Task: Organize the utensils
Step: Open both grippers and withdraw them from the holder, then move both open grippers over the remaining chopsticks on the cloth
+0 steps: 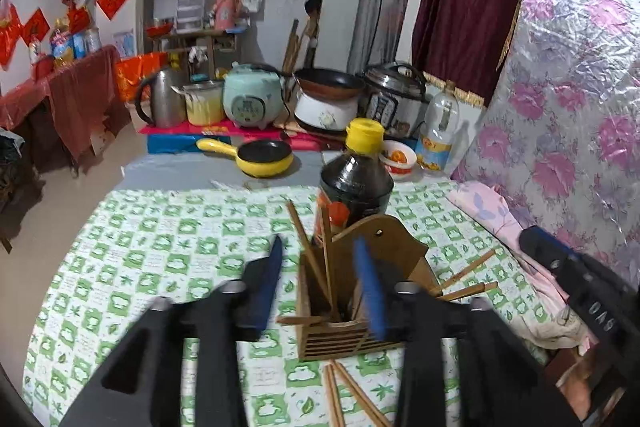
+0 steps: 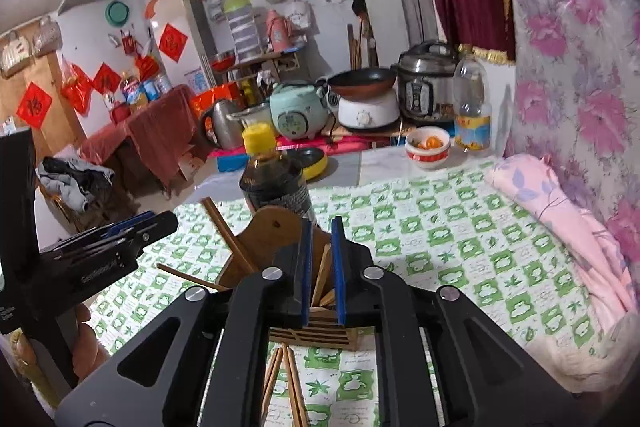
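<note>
Chopsticks (image 1: 340,395) lay loose on the green-checked cloth (image 1: 160,247) just under my left tool (image 1: 318,281), a few wooden sticks fanned out at the foot of the wooden holder (image 1: 340,331). More stood inside the holder, leaning at odd angles, and two more (image 1: 466,281) stuck out on its far right side. My left tool was open, with nothing between its blue pads. My right tool (image 2: 322,267) stood just above the holder's mouth, its pads slightly apart; I saw sticks behind the gap but could not tell whether any was pinched.

I judged the sticks light, stiff and smooth, apt to roll or slide if nipped near a tip. Taking one around its middle, or by the thick end, across its length, looked safest. Lying flat on soft cloth, they would give little room for a pad to get under. The holder looked light too, and a push might tip it.

A dark sauce bottle (image 1: 354,183) with a yellow cap stood right behind the holder, touching or nearly so, and could be knocked. Pink bedding (image 2: 560,227) lay along the right edge. Pans, cookers and a kettle sat well back, out of the way.
</note>
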{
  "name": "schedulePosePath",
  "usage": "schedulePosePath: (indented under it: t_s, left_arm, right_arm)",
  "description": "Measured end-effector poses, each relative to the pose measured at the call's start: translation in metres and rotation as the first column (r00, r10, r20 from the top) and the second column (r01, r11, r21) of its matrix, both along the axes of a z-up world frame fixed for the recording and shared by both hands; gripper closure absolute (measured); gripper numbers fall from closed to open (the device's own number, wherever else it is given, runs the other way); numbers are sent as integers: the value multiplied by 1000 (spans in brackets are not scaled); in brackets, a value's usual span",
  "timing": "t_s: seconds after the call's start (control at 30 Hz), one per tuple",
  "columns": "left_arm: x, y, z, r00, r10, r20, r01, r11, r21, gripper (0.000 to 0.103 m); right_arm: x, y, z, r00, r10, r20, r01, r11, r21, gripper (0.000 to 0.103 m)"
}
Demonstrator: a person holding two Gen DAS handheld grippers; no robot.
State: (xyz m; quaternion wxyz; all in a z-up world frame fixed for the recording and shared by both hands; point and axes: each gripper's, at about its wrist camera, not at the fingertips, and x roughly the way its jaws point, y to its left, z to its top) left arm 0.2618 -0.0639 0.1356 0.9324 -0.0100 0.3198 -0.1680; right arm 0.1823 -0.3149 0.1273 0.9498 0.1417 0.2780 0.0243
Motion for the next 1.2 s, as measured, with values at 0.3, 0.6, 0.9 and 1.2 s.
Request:
schedulePosePath:
  t_s: [0.3,0.6,0.9,1.2]
  left_arm:
    - [-52,34,8,998,36,44,-35,999,-16,21]
    - [-95,69,-101,982,22,-185,-21,1000,10,12]
    - [-94,68,-178,929,-2,-369,29,997,69,12]
    - [-103,40,-193,905,-81,-418,140,984,112,12]
  right_arm:
    - [-74,-3,7,992,-34,121,38,999,-29,19]
    - [-110,-7,-87,1000,-3,-21,2,1000,-30,6]
    - [-93,3,-157,963,1,-268,-20,997,-71,7]
    - [-89,-10,-166,950,-30,-311,21,999,-31,7]
